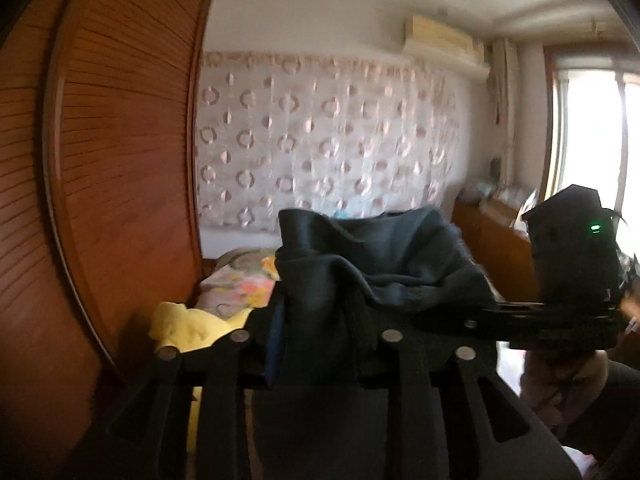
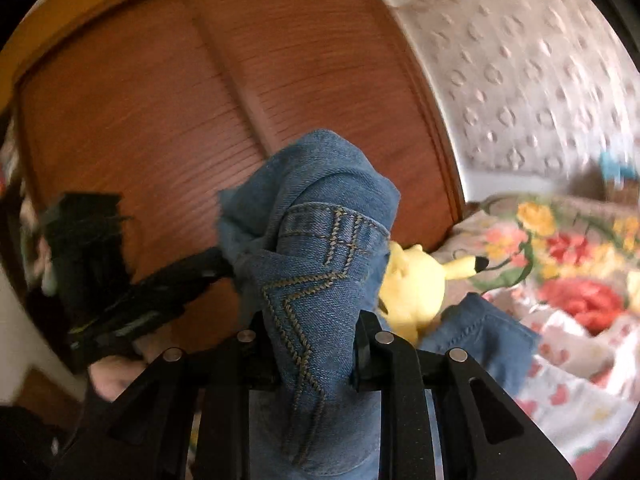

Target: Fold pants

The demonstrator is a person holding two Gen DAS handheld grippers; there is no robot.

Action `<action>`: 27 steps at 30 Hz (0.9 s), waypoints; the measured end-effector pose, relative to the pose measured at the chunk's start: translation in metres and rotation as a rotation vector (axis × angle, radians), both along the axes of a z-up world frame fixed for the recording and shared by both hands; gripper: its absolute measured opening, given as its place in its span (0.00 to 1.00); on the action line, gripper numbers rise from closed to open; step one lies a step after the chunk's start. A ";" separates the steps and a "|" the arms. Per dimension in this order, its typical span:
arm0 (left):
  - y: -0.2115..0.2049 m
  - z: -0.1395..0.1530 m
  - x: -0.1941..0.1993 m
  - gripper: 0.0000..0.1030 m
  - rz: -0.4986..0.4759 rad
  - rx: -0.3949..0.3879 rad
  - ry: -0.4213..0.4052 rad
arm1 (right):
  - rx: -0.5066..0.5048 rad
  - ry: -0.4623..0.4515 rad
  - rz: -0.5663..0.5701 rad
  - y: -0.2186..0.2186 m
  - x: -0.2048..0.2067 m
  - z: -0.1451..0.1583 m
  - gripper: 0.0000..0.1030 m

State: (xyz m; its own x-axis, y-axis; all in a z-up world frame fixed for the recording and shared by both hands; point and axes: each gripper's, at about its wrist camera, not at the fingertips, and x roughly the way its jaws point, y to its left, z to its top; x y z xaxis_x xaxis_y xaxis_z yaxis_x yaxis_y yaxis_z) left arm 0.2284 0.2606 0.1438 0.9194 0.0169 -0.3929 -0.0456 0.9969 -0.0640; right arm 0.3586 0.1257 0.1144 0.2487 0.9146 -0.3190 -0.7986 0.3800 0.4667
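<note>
Floral bed [image 2: 560,280] behind — jeans [image 2: 316,280] pinched in both tongs [image 2: 316,344].

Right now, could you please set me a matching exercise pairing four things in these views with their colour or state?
Things:
1. jeans
2. plush toy
3. wardrobe door
4. bedspread

Descriptions:
a. yellow, lying on the bed
b. brown, slatted wood
c. blue denim, held up by both tongs
d. floral, red and yellow blooms

Pairs: 1-c, 2-a, 3-b, 4-d
</note>
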 end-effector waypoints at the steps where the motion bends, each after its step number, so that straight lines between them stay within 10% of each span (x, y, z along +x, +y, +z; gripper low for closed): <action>1: 0.002 -0.008 0.013 0.27 0.006 0.006 0.023 | -0.014 0.029 -0.040 0.006 0.021 -0.019 0.23; 7: -0.010 -0.119 0.084 0.27 -0.057 -0.047 0.260 | -0.441 0.169 -0.218 0.044 0.124 -0.154 0.37; 11: -0.029 -0.158 0.088 0.27 -0.086 -0.052 0.329 | -0.436 0.133 -0.205 0.026 0.130 -0.141 0.58; 19: -0.039 -0.175 0.077 0.27 -0.099 -0.082 0.362 | -0.534 -0.086 -0.331 0.004 0.118 -0.118 0.62; 27: -0.034 -0.196 0.057 0.27 -0.057 -0.143 0.339 | -0.527 -0.017 -0.339 0.012 0.152 -0.150 0.62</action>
State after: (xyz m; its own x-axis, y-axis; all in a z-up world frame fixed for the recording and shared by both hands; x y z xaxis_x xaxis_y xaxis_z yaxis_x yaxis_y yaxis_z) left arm 0.2852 0.2261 -0.0523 0.7346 -0.1076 -0.6699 -0.0332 0.9805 -0.1939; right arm 0.5102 0.1374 -0.0353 0.5066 0.5051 -0.6987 -0.5991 0.7890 0.1361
